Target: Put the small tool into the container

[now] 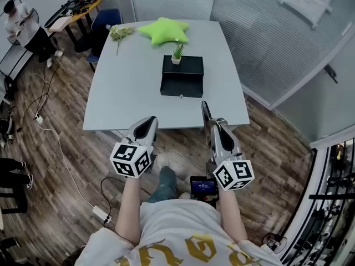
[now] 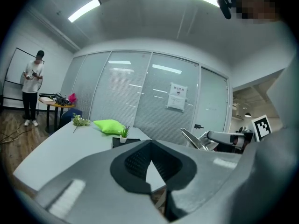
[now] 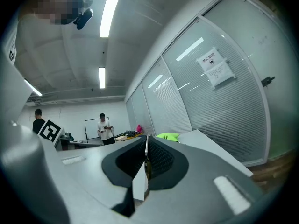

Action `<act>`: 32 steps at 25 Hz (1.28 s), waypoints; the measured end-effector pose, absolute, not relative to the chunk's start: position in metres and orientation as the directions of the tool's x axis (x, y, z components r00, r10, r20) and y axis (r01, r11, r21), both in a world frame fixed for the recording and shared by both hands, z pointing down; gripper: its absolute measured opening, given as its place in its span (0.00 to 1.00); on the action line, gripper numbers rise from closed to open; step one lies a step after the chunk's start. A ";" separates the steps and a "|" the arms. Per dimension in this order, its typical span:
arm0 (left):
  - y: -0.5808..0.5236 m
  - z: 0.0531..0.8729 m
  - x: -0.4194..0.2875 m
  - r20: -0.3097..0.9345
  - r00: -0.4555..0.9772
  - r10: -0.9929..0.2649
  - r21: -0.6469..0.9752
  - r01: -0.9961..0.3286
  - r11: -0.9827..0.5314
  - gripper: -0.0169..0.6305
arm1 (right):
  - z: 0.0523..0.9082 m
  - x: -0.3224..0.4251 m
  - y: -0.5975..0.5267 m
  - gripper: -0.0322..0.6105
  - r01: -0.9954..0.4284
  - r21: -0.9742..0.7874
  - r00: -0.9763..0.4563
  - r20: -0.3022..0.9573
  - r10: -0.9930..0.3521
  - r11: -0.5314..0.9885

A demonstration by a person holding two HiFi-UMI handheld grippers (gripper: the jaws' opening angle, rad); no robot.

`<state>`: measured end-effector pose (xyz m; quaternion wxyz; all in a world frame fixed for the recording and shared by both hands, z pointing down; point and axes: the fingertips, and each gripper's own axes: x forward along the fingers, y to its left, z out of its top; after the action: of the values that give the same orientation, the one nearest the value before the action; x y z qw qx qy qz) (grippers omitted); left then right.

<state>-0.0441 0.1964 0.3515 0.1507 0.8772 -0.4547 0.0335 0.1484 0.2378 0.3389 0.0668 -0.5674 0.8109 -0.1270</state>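
Observation:
The black container stands in the middle of the grey table, with a tiny potted plant on its back part. Both grippers hover off the table's near edge, well short of the container. My right gripper is shut on a small thin metal tool that pokes out past its tips toward the table. In the right gripper view the tool shows edge-on as a sliver between the closed jaws. My left gripper is shut with nothing in it; its jaws meet in the left gripper view, where the container lies ahead.
A green star-shaped cushion and a leafy sprig lie at the table's far end. A glass partition with blinds runs along the right. A person stands by a desk at the far left. Cables trail over the wooden floor.

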 end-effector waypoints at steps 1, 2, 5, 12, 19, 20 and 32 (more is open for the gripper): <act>0.181 0.354 -0.044 0.192 0.596 -0.780 0.243 -0.799 -0.551 0.03 | 0.342 0.147 0.223 0.09 -0.906 -0.276 -0.344 0.044 -0.938 0.320; 0.165 0.355 -0.044 0.180 0.610 -0.772 0.259 -0.786 -0.561 0.03 | 0.344 0.146 0.208 0.09 -0.910 -0.269 -0.341 0.052 -0.939 0.316; 0.114 0.353 -0.054 0.127 0.630 -0.767 0.341 -0.753 -0.562 0.03 | 0.346 0.139 0.163 0.09 -0.920 -0.254 -0.326 0.072 -0.943 0.298; 0.012 0.372 -0.068 0.235 0.630 -0.740 0.223 -0.776 -0.590 0.03 | 0.352 0.124 0.066 0.09 -0.942 -0.227 -0.273 0.096 -0.957 0.246; -0.033 0.392 -0.072 0.256 0.683 -0.684 0.270 -0.730 -0.627 0.03 | 0.360 0.114 0.023 0.09 -0.960 -0.165 -0.247 0.134 -0.960 0.224; -0.036 0.394 -0.071 0.254 0.686 -0.681 0.278 -0.727 -0.628 0.03 | 0.361 0.113 0.020 0.09 -0.962 -0.155 -0.247 0.141 -0.959 0.225; -0.073 0.397 -0.065 0.232 0.702 -0.673 0.311 -0.709 -0.632 0.03 | 0.376 0.113 -0.013 0.09 -0.961 -0.111 -0.272 0.193 -0.943 0.255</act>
<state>-0.0649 -0.0733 0.3974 0.1925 0.9022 -0.3830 0.0469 0.1129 -0.0126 0.3760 -0.0437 -0.6015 0.7910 -0.1031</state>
